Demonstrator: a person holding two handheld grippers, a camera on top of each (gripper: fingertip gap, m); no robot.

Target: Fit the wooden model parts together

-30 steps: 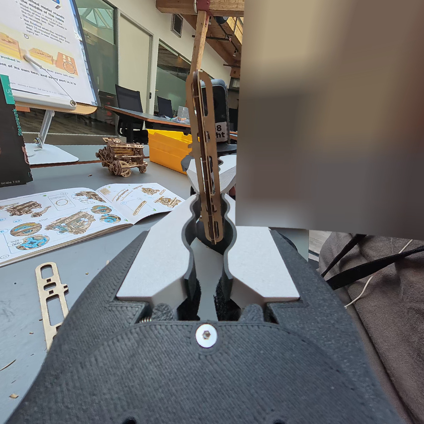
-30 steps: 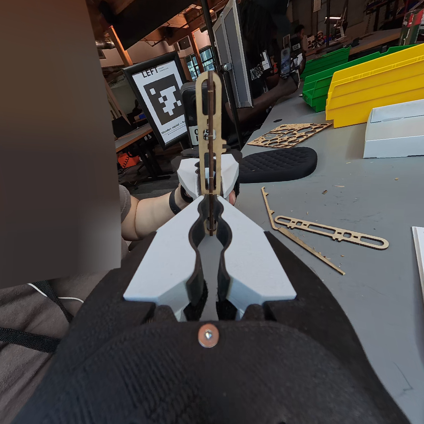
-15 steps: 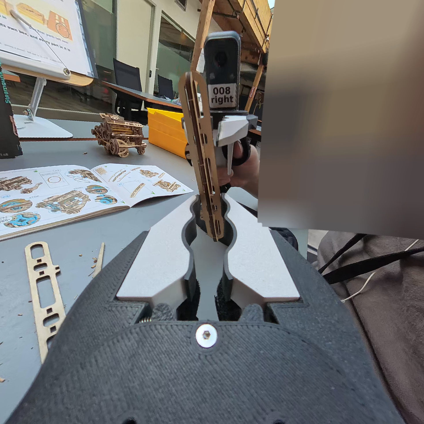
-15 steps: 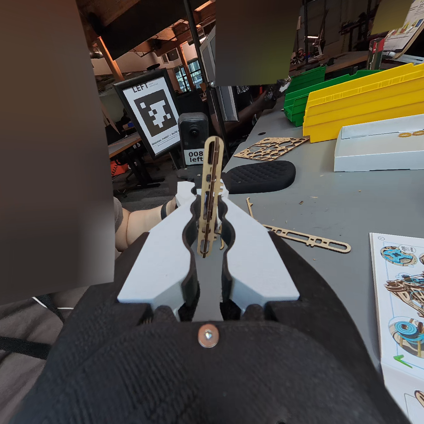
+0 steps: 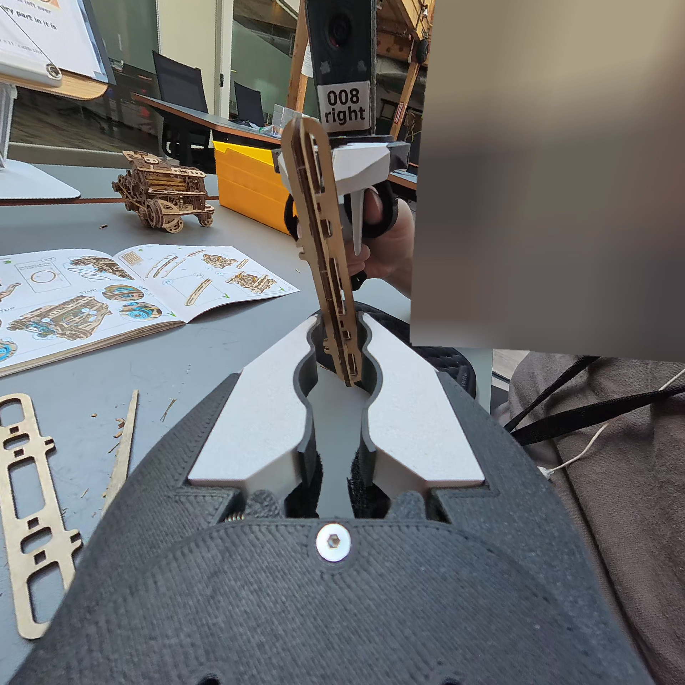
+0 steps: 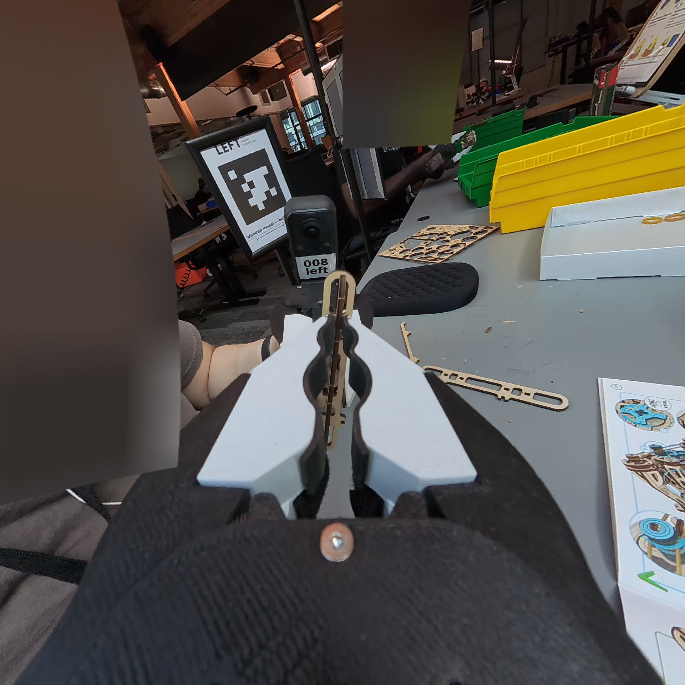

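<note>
Your left hand-held gripper point(image 5: 339, 365) is nearly closed on the lower end of a long slotted wooden strip point(image 5: 321, 241), which looks like two thin layers already pressed face to face; it stands almost upright in the middle of the left wrist view and leans a little to the upper left. In the right wrist view the same strip point(image 6: 334, 370) runs edge-on through the narrow gap of your right hand-held gripper point(image 6: 335, 326). The jaws there stand close around it, but I cannot tell from this angle whether they really press the wood or only surround it. I think you hold the strip up in the air between both tools, and not on the tabletop point(image 5: 207, 356), so that you can squeeze the layers together along the length and see the slots from the side. The other parts wait flat on the tabletop: one slotted strip point(image 5: 26, 519) at the lower left of the left view, with a thin sliver point(image 5: 124, 441) beside it, and the open instruction booklet point(image 5: 111, 293) above them, kept near so that you can compare. A finished wooden model point(image 5: 163, 192) stands further back, probably as an example.
</note>
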